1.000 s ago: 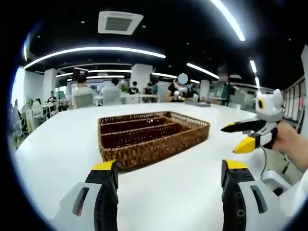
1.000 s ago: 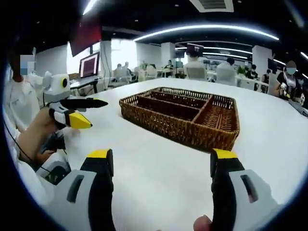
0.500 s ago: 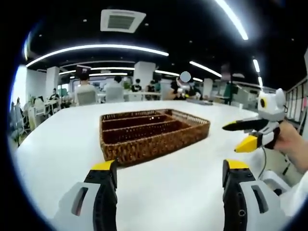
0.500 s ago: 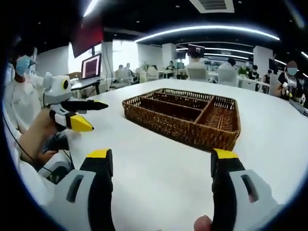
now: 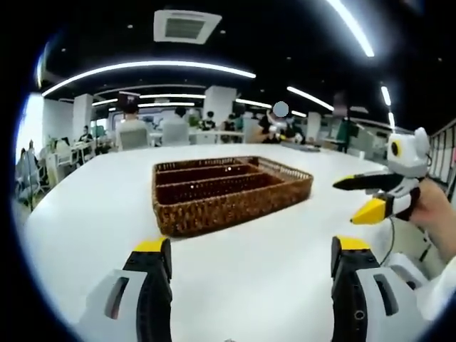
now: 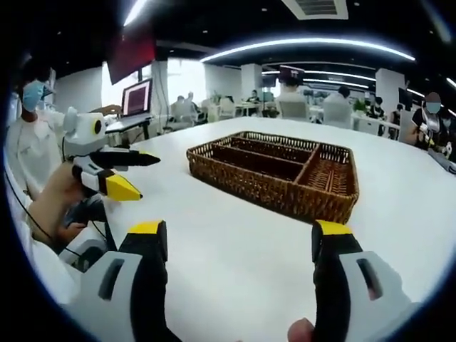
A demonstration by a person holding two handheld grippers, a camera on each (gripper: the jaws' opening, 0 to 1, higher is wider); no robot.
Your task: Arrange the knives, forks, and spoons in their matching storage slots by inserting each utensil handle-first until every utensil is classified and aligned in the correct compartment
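- Tray (image 5: 231,191), wicker, with slots: on the white table (image 5: 85,214), ahead of the left gripper (image 5: 251,249), near but apart; long slots run left-right across that view.
- Tray (image 6: 274,173), right gripper view: ahead of the right gripper (image 6: 239,231), slots slanting away to the left.
- Left gripper: jaws apart, nothing between them.
- Right gripper: jaws apart, nothing between them.

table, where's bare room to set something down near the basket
The white table is bare between the basket and the right gripper, and also past the basket's right end toward the table edge. In the left gripper view, bare top lies left of the basket. The tightest spot is by the left gripper.
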